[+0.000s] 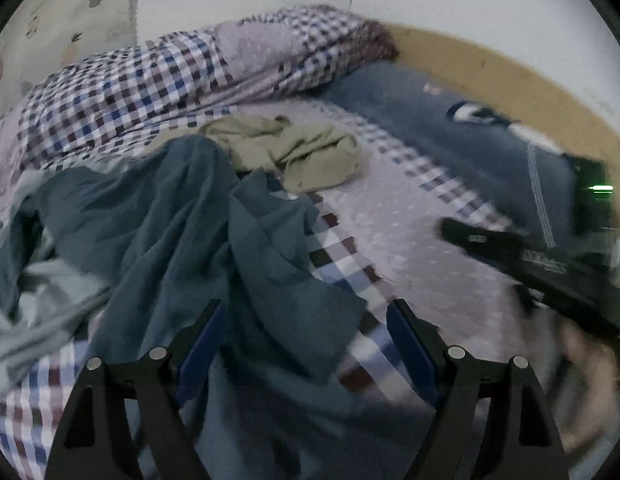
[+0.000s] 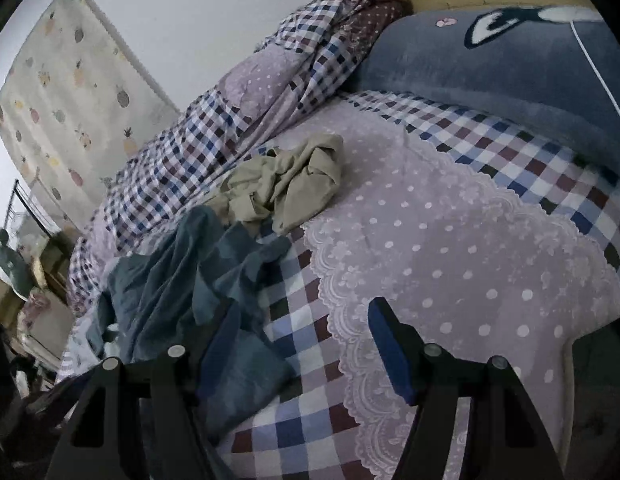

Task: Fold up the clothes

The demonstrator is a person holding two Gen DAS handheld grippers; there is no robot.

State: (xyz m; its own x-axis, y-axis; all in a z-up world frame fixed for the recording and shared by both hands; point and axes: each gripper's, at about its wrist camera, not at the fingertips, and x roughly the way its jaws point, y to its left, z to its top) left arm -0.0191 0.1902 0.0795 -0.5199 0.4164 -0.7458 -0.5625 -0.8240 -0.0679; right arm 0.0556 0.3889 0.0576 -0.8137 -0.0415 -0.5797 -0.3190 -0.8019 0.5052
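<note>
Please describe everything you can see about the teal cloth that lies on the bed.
The teal cloth is a soft, thin-looking garment in dark blue-green, unfolded and heavily creased, with long ridges running toward the far side. It lies spread on the checked bedcover, near the bed's left side. Its far edge meets or slightly overlaps the crumpled beige garment. A paler grey-blue fabric lies against its left edge. Both tongs are open: the left tongs hang right over its near part, the right tongs beside its near corner.

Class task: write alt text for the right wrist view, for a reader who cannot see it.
An open right gripper hovers over a bed, its left finger above a crumpled teal garment. A bunched beige garment lies farther back, a blue pillow by the headboard.
</note>
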